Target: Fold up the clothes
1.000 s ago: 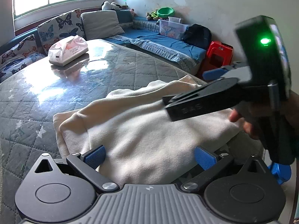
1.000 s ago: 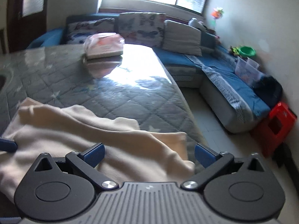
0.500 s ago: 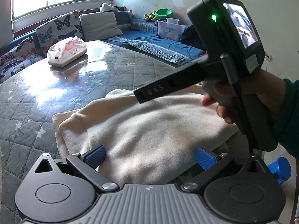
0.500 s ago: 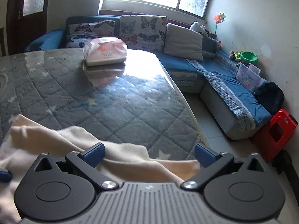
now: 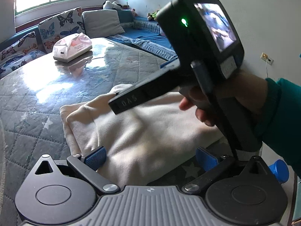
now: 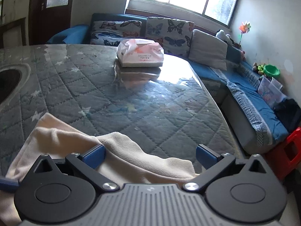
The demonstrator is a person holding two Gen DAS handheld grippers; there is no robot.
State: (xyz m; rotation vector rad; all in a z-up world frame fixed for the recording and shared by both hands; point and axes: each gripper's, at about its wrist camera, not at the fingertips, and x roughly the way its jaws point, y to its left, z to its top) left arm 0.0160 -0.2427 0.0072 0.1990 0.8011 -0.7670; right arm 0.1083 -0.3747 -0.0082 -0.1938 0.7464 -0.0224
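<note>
Left wrist view: the left gripper (image 5: 150, 155) had its jaws wide apart, the cream cloth (image 5: 143, 131) lying mid-frame between and beyond them on the quilted table (image 5: 37, 98). Right wrist view: the right gripper (image 6: 149, 154) was spread too, cloth (image 6: 120, 150) bunched lower left against its left finger.

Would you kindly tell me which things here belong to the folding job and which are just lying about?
Belongs to the job:
- cream garment
- left tool, open
- right tool, open

Just lying about:
- tissue pack
- grey cushion
- green bowl
- red stool
</note>
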